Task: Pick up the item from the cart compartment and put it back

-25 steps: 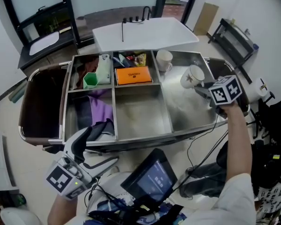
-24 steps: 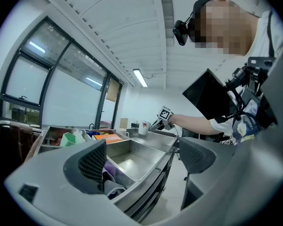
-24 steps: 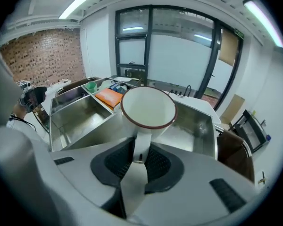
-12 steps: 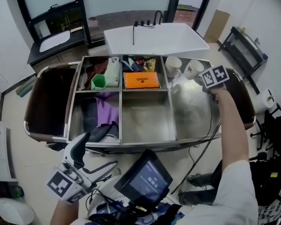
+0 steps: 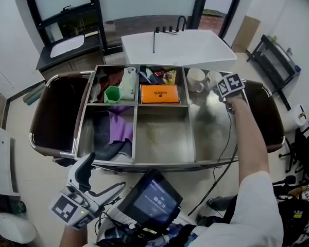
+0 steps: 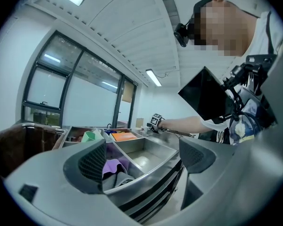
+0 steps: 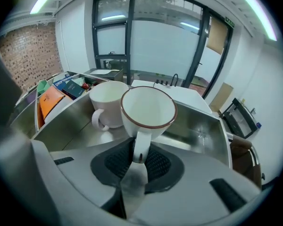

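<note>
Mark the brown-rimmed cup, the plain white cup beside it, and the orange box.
brown-rimmed cup (image 7: 148, 109): right gripper view, inside of the bowl.
plain white cup (image 7: 108, 98): right gripper view, inside wall.
orange box (image 5: 160, 94): head view, top face.

- left tool (image 6: 144, 157): pale grey moulded shell; two broad fingers (image 6: 92, 161), each faced with a dark grey pad of fine mesh texture
- marker cube (image 5: 67, 209) on it: white faces, black square pattern
- right tool (image 7: 139, 160): same grey shell, dark cross-hatched pads, two dark slots in the casing; its own cube shows black-and-white squares on several faces
- thin black cable (image 5: 227, 138) trails from the right tool
- sleeve (image 5: 258, 199): white, short, loose
- chest: black screen (image 5: 153, 200), flat rectangular panel, dim bluish display
- cables (image 5: 141, 234) bundled beneath it, black and blue
- head: small black camera (image 6: 181, 34) on a dark band
</note>
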### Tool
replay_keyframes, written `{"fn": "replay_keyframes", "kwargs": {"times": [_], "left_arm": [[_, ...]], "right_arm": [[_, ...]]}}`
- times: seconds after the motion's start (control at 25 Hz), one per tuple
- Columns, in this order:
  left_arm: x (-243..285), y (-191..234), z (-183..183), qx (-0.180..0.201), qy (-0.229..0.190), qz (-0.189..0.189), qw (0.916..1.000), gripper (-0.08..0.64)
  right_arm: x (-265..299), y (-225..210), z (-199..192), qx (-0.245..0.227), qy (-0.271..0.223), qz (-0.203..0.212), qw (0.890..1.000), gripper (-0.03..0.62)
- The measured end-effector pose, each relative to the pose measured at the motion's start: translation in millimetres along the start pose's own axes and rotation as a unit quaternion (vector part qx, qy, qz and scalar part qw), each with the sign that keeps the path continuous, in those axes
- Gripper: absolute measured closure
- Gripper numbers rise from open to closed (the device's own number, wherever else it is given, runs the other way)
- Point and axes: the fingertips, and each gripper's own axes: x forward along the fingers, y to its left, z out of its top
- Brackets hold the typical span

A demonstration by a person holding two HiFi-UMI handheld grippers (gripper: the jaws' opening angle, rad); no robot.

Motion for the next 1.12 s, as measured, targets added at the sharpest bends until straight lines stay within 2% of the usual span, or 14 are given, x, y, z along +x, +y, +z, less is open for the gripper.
{"fn": "replay_keyframes", "kwargs": {"times": [0.24,0.8,1.04,1.12], "left_arm": [[5,3,-2,-0.004,0.002,0.004,1.0,0.092],[2,8,0,-0.003,-0.01,0.011,0.9999,0.092],[1,6,0,-0.003,-0.011,0.006,0.9999,0.092],[2,4,0,-0.003,-0.01,0.002,0.9999,0.092]], "right_arm": [[14,-5,-6,-0.004,0.015,-0.006,1.0,0.522],[21,-4,-2,0.005,0.01,-0.017,1.0,0.505],[7,-6,0,0.009,-0.01,-0.014,1.0,0.415],[-2,-6,-3,0.007,-0.014,-0.014,1.0,0.406]]}}
